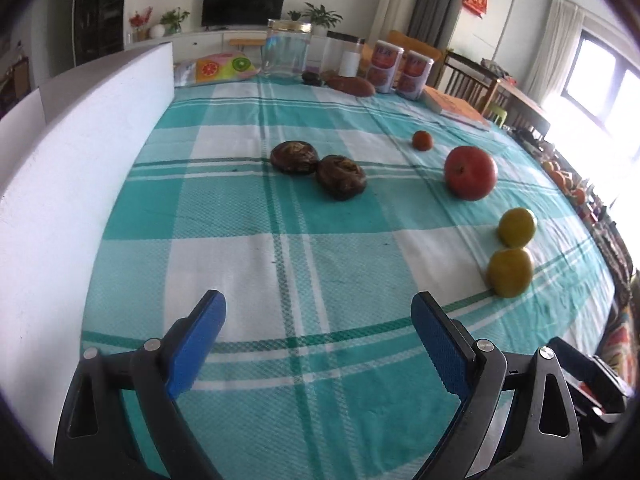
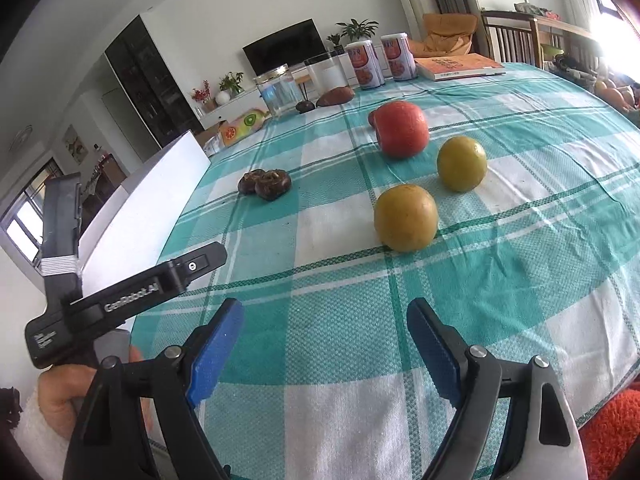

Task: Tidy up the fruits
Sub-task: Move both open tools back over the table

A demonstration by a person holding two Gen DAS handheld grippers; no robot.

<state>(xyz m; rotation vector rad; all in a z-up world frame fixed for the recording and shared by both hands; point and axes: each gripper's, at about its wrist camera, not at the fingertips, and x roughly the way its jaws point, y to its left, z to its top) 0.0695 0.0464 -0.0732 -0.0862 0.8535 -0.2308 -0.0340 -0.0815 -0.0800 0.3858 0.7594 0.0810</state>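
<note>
On the teal-and-white checked tablecloth [image 1: 280,264] lie a red apple [image 1: 470,173], two yellow-green oranges [image 1: 517,227] [image 1: 510,272], a small red fruit [image 1: 422,140] and two dark brown wrinkled fruits [image 1: 295,156] [image 1: 341,177]. My left gripper [image 1: 318,312] is open and empty, hovering near the table's front, the fruits ahead and to the right. My right gripper [image 2: 324,320] is open and empty, just short of the nearer orange [image 2: 405,217]; the other orange [image 2: 461,163], the apple [image 2: 401,128] and the dark fruits [image 2: 265,184] lie beyond.
A white foam board [image 1: 80,168] stands along the left edge. At the far end stand a glass jar [image 1: 287,54], a white container [image 1: 345,58], two red cans [image 1: 400,70], a sweet potato [image 1: 352,85], an orange book [image 1: 454,109] and a fruit-print pouch [image 1: 218,66].
</note>
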